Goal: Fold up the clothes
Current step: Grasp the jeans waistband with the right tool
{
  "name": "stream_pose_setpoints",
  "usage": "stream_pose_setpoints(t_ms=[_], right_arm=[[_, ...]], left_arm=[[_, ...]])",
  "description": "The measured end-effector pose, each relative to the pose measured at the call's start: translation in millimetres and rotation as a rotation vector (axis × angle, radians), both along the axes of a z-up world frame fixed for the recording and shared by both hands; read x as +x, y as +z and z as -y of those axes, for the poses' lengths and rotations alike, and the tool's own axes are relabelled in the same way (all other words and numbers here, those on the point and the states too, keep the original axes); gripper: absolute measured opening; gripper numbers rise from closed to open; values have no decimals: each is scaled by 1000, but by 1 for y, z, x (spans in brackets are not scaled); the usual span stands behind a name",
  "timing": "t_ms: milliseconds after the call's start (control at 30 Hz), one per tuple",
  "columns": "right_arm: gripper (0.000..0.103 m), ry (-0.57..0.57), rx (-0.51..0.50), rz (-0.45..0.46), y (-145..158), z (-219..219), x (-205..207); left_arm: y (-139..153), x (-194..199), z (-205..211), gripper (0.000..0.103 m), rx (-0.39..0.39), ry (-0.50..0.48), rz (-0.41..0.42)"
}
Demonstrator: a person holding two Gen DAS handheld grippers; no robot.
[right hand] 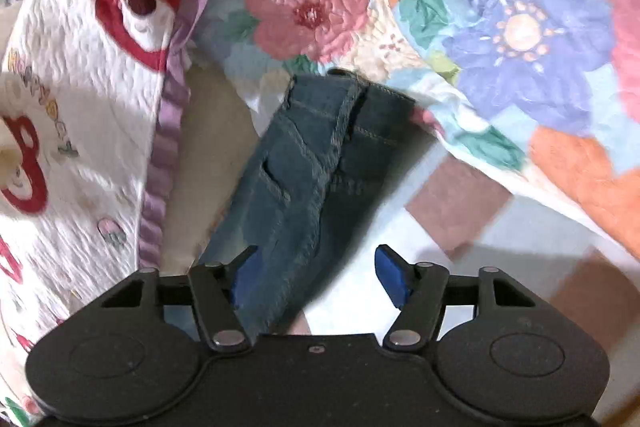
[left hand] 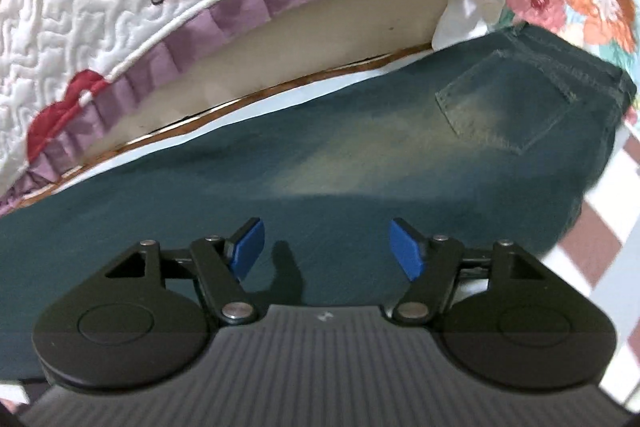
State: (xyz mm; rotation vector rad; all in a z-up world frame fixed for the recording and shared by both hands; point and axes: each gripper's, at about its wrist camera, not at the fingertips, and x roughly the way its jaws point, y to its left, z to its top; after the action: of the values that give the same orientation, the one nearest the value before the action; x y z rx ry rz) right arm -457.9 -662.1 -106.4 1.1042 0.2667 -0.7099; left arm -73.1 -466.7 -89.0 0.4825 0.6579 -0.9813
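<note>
A bed fills both views, covered by a white sheet with brownish-pink checks (right hand: 460, 203). A white quilted cover (left hand: 100, 7) printed with strawberries and a red bear, edged with a purple ruffle (left hand: 256, 3), lies along one side, and a floral quilt (right hand: 500, 27) with pink, orange and purple flowers lies at the far end.

The dark blue jeans (left hand: 320, 163) lie flat on the sheet between these two covers. In the left wrist view the fabric spreads wide, with a back pocket (left hand: 504, 103) facing up near the waistband, which reaches to the edge of the floral quilt. In the right wrist view the jeans (right hand: 304, 179) run as a narrower band away from the camera, seams and waistband showing at the far end.

The left hand-held gripper (left hand: 326, 251) hovers over the jeans with its blue pads (left hand: 248, 247) spread well apart; nothing is between them and they press on nothing.

The right hand-held gripper (right hand: 316, 277) is likewise wide open. Its one pad sits over the near edge of the jeans and the other (right hand: 394, 279) over the bare sheet, with no cloth pinched between them. Both views are somewhat blurred.
</note>
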Motion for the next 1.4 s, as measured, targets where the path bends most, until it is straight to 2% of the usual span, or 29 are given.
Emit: stream_pose_setpoints(t_ms=[133, 200, 300, 367, 433, 533, 667, 733, 767, 800, 900, 967, 1067, 1133, 1167, 1233, 1300, 1333, 1400], right_arm=[[69, 19, -19, -8, -9, 20, 23], [69, -2, -34, -45, -16, 30, 30], [71, -23, 15, -83, -32, 46, 34], [71, -31, 22, -39, -40, 51, 33], [73, -38, 12, -4, -46, 55, 34], [74, -28, -35, 2, -49, 64, 46], [81, 26, -76, 24, -54, 85, 55], [75, 9, -38, 103, -61, 98, 47], [56, 8, -37, 117, -62, 100, 43], [43, 10, -43, 121, -62, 101, 39], [31, 63, -170, 103, -27, 89, 43], [29, 102, -262, 89, -1, 80, 47], [20, 107, -374, 145, 55, 62, 32], [18, 53, -477, 98, 82, 46, 12], [17, 0, -472, 64, 83, 45, -1], [18, -119, -375, -45, 63, 58, -30], [19, -178, -375, -216, 50, 58, -57], [19, -173, -360, -245, 50, 58, -68], [19, -148, -324, -244, 51, 57, -84]], left_arm=[[-16, 10, 4, 69, 15, 53, -88], [-21, 15, 1, 70, 23, 74, -120], [-32, 18, 2, 77, 24, 95, -123], [-37, 17, 5, 81, 29, 101, -109], [-35, 15, 7, 81, 41, 116, -119], [-33, 15, 8, 81, 62, 125, -137], [-34, 14, 12, 86, 90, 119, -122], [-35, 14, 12, 86, 86, 132, -123], [-35, 13, 12, 86, 82, 139, -122], [-36, 12, 12, 86, 78, 145, -120], [-35, 9, 12, 86, 75, 163, -114], [-30, 4, 10, 81, 71, 160, -106], [-13, -11, 1, 76, 27, 129, -103], [6, -24, -11, 77, -39, 93, -139], [16, -30, -18, 78, -75, 72, -176], [28, -43, -28, 78, -101, 28, -230], [31, -55, -34, 78, -92, 1, -227], [27, -57, -36, 79, -76, -8, -224], [15, -59, -39, 79, -37, -24, -221]])
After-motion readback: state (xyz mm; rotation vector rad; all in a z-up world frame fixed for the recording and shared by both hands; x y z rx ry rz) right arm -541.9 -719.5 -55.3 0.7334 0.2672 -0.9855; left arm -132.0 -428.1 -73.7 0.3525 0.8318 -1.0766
